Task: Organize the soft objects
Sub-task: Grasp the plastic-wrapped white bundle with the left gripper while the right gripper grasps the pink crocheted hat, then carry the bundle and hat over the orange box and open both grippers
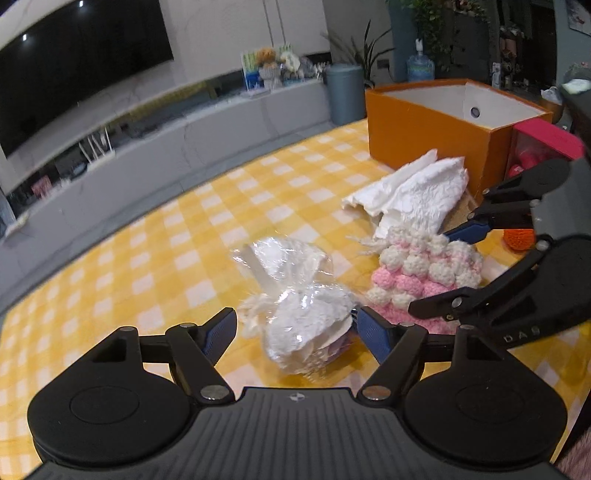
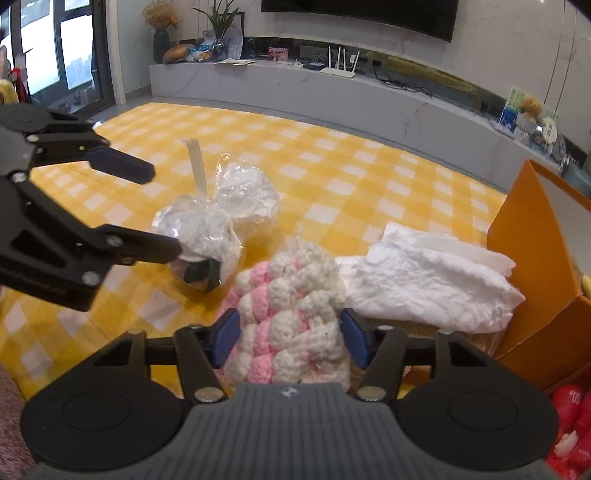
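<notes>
Your left claw [image 1: 295,334]: black linkage arms, blue ribbed pads at tips, silver pivot screws behind, ribbed grey body between two round black housings. Your right claw [image 2: 290,338]: same build, small logo on body.

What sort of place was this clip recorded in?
Most likely a home living room: a large wall-mounted TV above a long low media console, houseplants, and a table under a yellow checked tablecloth.

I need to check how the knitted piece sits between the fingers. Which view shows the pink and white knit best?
The right wrist view: the pink and white knit fills the centre, between open jaws. The left wrist view shows it off to the right, partly hidden by the right gripper.
</notes>
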A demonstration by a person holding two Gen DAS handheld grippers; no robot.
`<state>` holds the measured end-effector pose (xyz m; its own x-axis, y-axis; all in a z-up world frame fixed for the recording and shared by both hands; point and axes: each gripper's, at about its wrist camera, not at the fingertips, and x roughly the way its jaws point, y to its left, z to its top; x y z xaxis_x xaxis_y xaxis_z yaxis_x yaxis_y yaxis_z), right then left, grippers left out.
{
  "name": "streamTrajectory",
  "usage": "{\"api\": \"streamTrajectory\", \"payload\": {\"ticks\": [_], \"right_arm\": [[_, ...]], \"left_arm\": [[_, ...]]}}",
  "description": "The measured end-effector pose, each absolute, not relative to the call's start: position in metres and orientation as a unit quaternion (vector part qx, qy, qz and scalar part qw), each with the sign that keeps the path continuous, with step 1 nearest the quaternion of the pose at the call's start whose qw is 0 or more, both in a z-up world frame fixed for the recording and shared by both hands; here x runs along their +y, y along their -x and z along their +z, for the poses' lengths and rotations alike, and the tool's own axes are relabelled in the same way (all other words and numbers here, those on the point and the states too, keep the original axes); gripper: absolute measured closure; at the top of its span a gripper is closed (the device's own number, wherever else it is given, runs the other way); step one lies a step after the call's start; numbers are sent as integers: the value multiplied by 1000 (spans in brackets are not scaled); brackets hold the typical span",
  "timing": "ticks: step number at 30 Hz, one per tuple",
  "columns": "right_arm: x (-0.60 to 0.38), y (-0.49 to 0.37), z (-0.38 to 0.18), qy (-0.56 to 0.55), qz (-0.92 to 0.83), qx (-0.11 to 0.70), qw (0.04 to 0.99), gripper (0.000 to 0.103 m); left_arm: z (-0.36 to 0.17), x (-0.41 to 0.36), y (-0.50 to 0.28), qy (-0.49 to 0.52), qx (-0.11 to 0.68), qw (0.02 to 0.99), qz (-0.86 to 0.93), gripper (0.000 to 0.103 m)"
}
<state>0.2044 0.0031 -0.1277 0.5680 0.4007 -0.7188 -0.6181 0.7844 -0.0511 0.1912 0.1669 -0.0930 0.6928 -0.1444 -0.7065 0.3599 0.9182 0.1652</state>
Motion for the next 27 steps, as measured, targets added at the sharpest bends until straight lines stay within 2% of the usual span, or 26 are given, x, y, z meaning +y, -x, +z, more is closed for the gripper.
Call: {"api": "streamTrajectory", "payload": {"ticks": [2, 7, 10, 11, 13, 14, 15, 20, 27], "right_arm": [[2, -202, -127, 163, 288, 351, 876, 69], [-3, -197, -124, 170, 296, 342, 876, 75], [-8, -193, -119, 163, 299, 340, 877, 77], [-10, -191, -117, 158, 299, 340, 877, 77], [-15, -187, -111, 153, 299, 338, 879, 79], [-18, -185, -108, 150, 298, 335, 881, 79], [-21, -184, -106, 148, 298, 333, 882, 79], [-32, -175, -93, 134, 304, 324, 886, 79], [-55, -154, -70, 120, 301, 302, 896, 79]], "left_arm": [[-97, 164, -196, -140, 378, 905, -137, 16], [-107, 158, -205, -125, 411, 895, -120, 16], [-111, 157, -206, -130, 420, 892, -104, 19], [-111, 158, -206, -128, 426, 890, -102, 30], [-108, 159, -205, -125, 429, 889, -99, 41], [-105, 158, -203, -127, 428, 889, -96, 50], [-103, 159, -202, -124, 427, 891, -92, 54], [-84, 153, -188, -105, 416, 900, -80, 62], [-42, 130, -147, -34, 376, 924, -64, 63]]}}
